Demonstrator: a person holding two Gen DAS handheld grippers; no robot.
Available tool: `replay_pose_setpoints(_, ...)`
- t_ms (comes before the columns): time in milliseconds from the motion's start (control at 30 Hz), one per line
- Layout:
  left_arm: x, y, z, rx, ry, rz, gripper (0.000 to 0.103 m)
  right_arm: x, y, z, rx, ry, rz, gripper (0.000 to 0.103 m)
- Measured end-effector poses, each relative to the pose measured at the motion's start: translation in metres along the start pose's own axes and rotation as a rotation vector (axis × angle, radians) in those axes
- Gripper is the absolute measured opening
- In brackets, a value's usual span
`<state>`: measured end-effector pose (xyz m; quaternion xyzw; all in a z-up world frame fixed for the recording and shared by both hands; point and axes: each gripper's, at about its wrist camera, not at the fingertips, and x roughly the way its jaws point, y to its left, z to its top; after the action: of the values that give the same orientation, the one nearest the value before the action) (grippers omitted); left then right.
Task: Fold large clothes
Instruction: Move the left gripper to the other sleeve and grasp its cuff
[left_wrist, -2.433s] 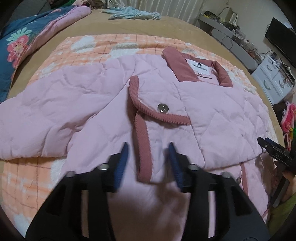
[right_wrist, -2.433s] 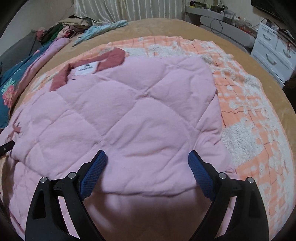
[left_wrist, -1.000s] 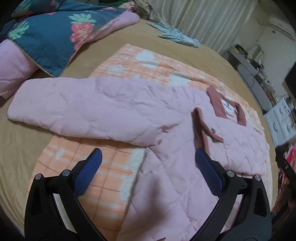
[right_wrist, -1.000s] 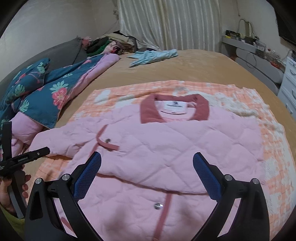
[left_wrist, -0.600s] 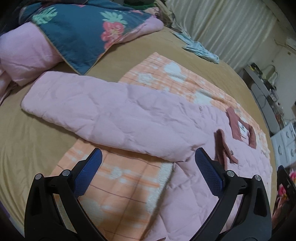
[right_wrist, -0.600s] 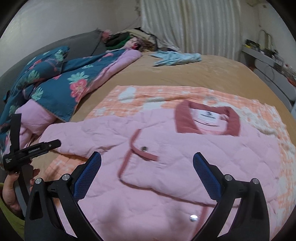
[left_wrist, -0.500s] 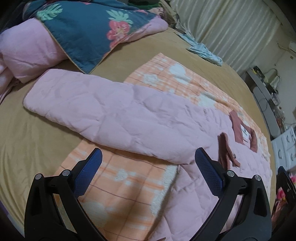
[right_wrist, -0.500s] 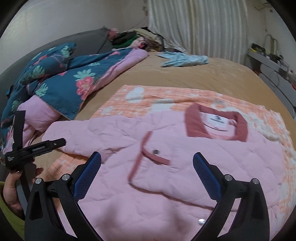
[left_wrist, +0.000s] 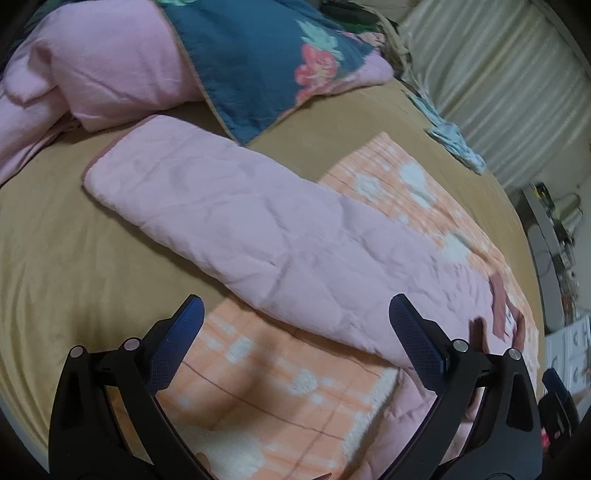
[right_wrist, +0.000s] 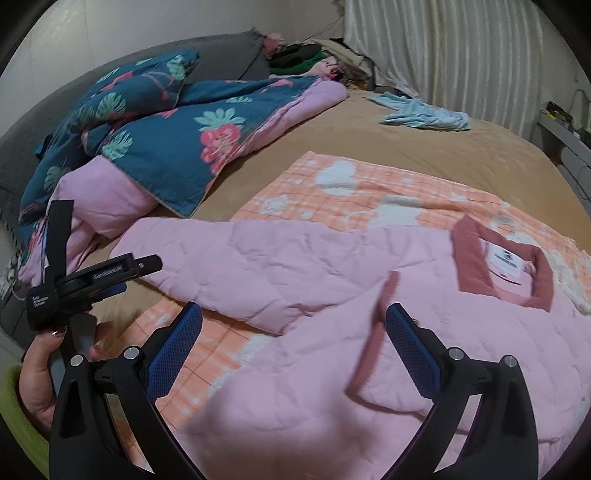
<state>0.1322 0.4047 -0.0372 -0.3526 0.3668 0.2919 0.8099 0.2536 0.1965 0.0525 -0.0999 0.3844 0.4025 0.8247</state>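
A pink quilted jacket (right_wrist: 424, 354) with a dark pink collar (right_wrist: 469, 258) lies flat on an orange checked blanket (right_wrist: 354, 184) on the bed. One side is folded over the front. Its left sleeve (left_wrist: 236, 229) stretches out to the left, the cuff on the tan bedsheet. My left gripper (left_wrist: 295, 339) is open and empty, above the blanket just in front of the sleeve. My right gripper (right_wrist: 291, 343) is open and empty, above the jacket's body near the armpit. The left gripper also shows in the right wrist view (right_wrist: 92, 277), held in a hand at the left.
A blue floral quilt with pink lining (right_wrist: 155, 122) is heaped at the left of the bed, close to the sleeve cuff. A light blue garment (right_wrist: 424, 110) lies at the far side. Curtains (right_wrist: 461, 55) hang behind. White drawers (left_wrist: 565, 347) stand at the right.
Both grippers have swung left, away from the folded side of the jacket. The left one opened wide and now faces the stretched-out sleeve. The right one now looks over the armpit.
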Motion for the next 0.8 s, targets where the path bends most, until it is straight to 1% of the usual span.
replay_pose_setpoints(133,0.010,0.019,0.006,-0.077,0.010,0.016,0.094,0.016,0.015,0.007,-0.030,0.016,0.004,0.099)
replay_pose_setpoints(267,0.019,0.031,0.011,-0.107,0.015,0.036,0.094,0.030,0.026,0.011,-0.048,0.030,0.010,0.099)
replay_pose_setpoints(400,0.033,0.040,0.016,-0.145,0.017,0.027,0.094,0.040,0.030,0.009,-0.056,0.040,0.009,0.099)
replay_pose_setpoints(533,0.049,0.053,0.021,-0.204,0.035,0.000,0.094,0.046,0.023,0.002,-0.038,0.054,0.007,0.099)
replay_pose_setpoints(667,0.062,0.064,0.023,-0.244,0.034,0.007,0.094,0.049,0.009,-0.004,-0.017,0.066,-0.013,0.099)
replay_pose_setpoints(800,0.073,0.078,0.024,-0.298,0.035,-0.010,0.094,0.047,-0.004,-0.007,-0.002,0.066,-0.031,0.099)
